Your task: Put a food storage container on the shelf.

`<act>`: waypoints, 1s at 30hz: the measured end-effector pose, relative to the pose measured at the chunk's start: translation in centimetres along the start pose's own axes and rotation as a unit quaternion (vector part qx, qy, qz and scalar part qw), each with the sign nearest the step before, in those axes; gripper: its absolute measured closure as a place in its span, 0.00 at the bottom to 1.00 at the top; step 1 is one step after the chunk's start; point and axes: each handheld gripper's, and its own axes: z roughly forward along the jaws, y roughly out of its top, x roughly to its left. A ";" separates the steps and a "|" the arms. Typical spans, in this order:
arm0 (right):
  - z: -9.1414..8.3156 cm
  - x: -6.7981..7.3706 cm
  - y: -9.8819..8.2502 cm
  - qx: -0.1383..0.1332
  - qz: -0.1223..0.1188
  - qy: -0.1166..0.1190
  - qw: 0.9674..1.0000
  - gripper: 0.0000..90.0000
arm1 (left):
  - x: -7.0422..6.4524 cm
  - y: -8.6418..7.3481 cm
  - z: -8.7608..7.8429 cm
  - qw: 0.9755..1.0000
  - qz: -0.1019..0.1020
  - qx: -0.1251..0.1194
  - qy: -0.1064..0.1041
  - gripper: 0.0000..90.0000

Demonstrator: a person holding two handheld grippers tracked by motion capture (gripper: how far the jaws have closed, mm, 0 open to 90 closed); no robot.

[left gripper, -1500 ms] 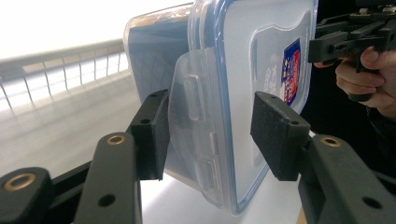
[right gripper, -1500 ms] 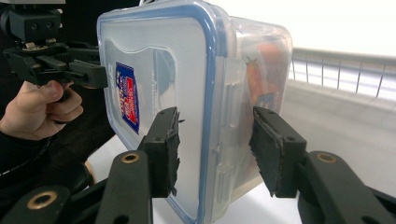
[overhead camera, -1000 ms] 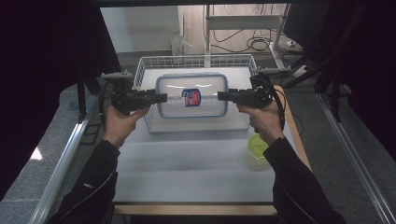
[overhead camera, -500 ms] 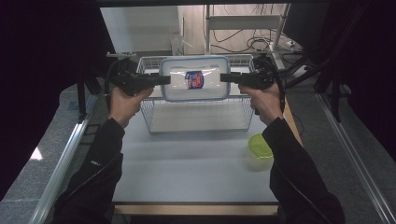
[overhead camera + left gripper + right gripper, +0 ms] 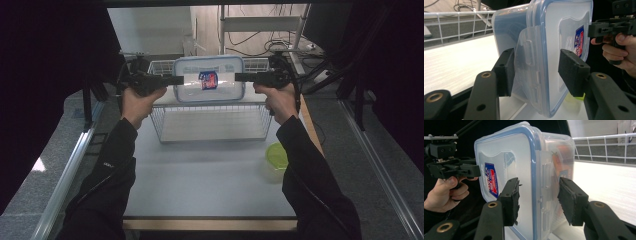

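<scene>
Nearest me, at the table's right, sits a round container with a lime-green lid (image 5: 276,151), well apart from the work. Beyond it I hold a clear rectangular plastic food box with a blue-rimmed snap lid (image 5: 209,79) in the air above the white wire basket (image 5: 212,135). My left gripper (image 5: 176,79) clamps one short end, half-open jaws set across lid face and base at the side latch (image 5: 529,55); my right gripper (image 5: 537,202) does the same at the opposite end. I judge the box light and stiff, yet smooth and slippery: its thin walls may flex and slide between the foam pads (image 5: 571,71). The best hold is at the rigid rim and latch, with both ends pinched evenly.
</scene>
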 end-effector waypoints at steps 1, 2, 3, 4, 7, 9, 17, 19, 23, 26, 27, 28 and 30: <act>0.0 -0.1 0.0 0.000 0.004 0.002 1.000 0.58 | 0.1 0.0 0.0 1.000 0.001 0.000 -0.002 0.54; 0.1 -0.3 0.0 -0.002 0.004 0.004 1.000 0.58 | 0.1 0.1 0.0 1.000 0.003 0.002 -0.002 0.54; 0.1 -0.3 0.0 -0.002 0.005 0.004 1.000 0.57 | 0.1 0.1 0.0 1.000 0.006 0.004 -0.002 0.54; 0.1 -0.4 0.0 -0.003 0.006 0.005 1.000 0.57 | 0.0 0.2 0.0 1.000 0.006 0.006 0.000 0.54; 0.2 -0.5 0.0 -0.005 0.006 0.004 1.000 0.57 | -0.3 0.3 0.2 0.999 0.028 0.011 0.018 0.51; 0.3 -0.4 0.0 -0.006 0.004 -0.002 1.000 0.56 | -0.4 0.2 0.3 0.999 0.039 0.016 0.028 0.49; 0.8 -0.2 -0.2 0.006 -0.019 -0.043 0.999 0.54 | 0.1 -0.4 0.3 0.998 0.043 0.009 0.034 0.47; 0.9 -0.3 -0.3 0.007 -0.019 -0.046 0.999 0.54 | 0.2 -0.3 0.3 0.998 0.047 0.023 0.035 0.49; 1.0 -0.5 -0.3 0.002 -0.017 -0.046 0.999 0.55 | 0.0 -0.5 0.7 0.997 0.058 0.027 0.047 0.49; 0.9 -0.3 -0.4 -0.003 -0.027 -0.052 0.998 0.56 | -0.2 -0.7 0.7 0.996 0.071 0.014 0.050 0.41; 0.8 -0.1 -0.5 -0.005 -0.034 -0.056 0.998 0.56 | -0.3 -0.8 0.6 0.996 0.077 0.010 0.050 0.40; 0.6 0.0 -0.6 -0.008 -0.039 -0.060 0.997 0.57 | -0.4 -1.0 0.4 0.996 0.078 0.007 0.050 0.39; 0.2 0.3 -0.8 -0.014 -0.049 -0.063 0.997 0.60 | -0.7 -1.4 -0.1 0.995 0.086 -0.004 0.050 0.39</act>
